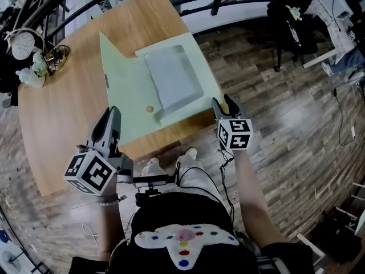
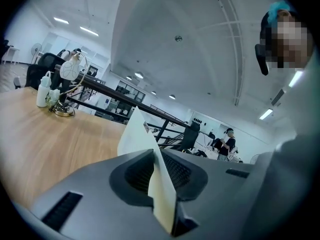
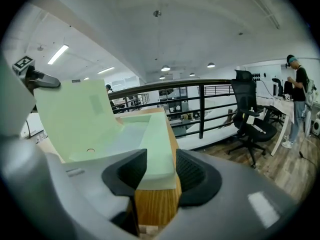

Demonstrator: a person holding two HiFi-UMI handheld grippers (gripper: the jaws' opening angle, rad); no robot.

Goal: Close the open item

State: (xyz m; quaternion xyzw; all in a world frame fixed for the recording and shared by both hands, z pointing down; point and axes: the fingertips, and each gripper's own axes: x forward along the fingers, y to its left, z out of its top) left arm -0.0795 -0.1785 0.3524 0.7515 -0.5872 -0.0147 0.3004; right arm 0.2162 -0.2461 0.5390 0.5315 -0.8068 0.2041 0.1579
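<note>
Card lid [image 1: 122, 90] looks light and floppy; our left gripper [image 2: 159, 176] pinches its edge, right gripper [image 3: 160, 171] gapes astride the base [image 3: 157, 134] rim.

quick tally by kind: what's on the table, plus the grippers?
Pale green case, open: 1
Grey pad inside it: 1
White bottle: 1
Round white item on a gold stand: 1
Grippers: 2, the left gripper and the right gripper
Total: 6
</note>
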